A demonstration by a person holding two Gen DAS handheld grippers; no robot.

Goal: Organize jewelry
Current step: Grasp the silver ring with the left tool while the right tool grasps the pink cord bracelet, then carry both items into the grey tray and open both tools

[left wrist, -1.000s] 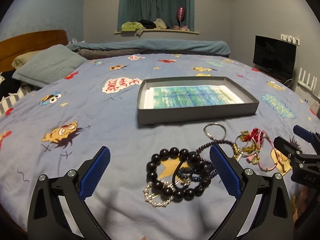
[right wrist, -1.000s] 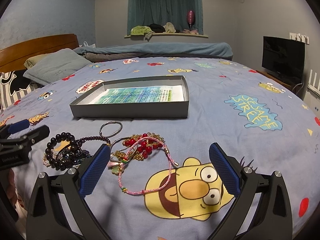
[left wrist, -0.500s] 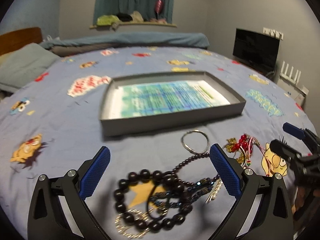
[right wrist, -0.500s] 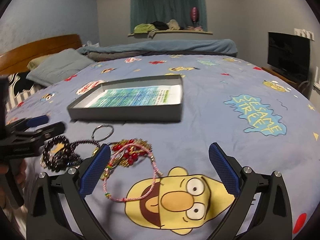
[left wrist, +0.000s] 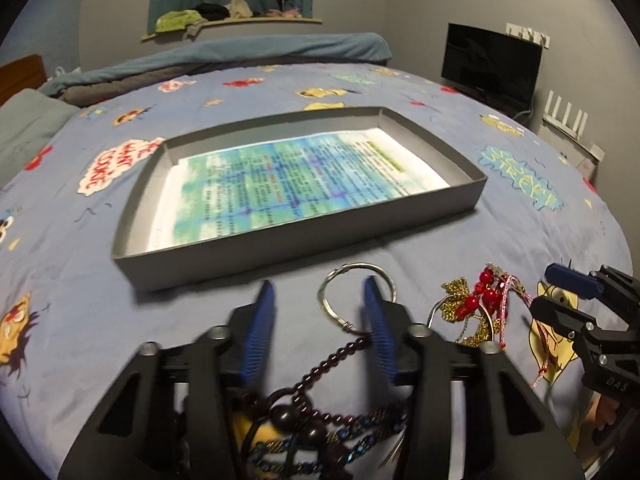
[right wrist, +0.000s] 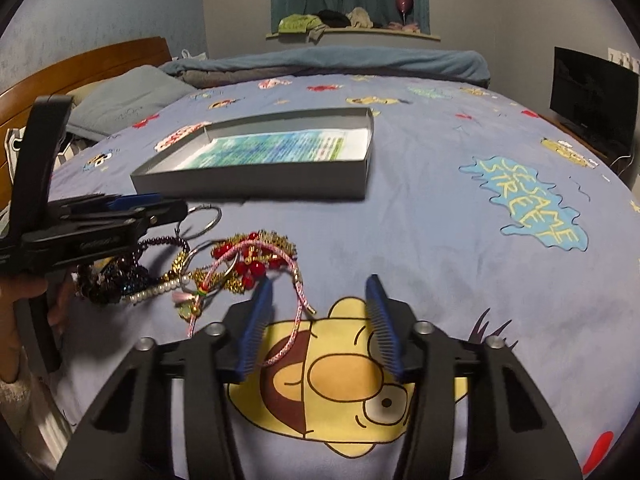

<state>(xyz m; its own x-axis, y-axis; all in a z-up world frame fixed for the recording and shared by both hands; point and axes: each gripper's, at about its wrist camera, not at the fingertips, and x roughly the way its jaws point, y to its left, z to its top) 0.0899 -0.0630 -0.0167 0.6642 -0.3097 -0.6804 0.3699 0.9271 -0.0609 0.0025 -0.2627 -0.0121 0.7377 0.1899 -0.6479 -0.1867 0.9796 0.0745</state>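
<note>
Lower centre of left wrist view: left gripper, jaws just narrowed, unclenched around silver ring and dark bead strand. Lower centre of right wrist view: right gripper, just narrowed, released over pink cord. Grey box above.

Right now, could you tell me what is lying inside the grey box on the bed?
Inside the grey box lies only a printed blue-green sheet; no jewelry shows in it. The sheet covers the floor, so anything beneath it stays hidden.
</note>
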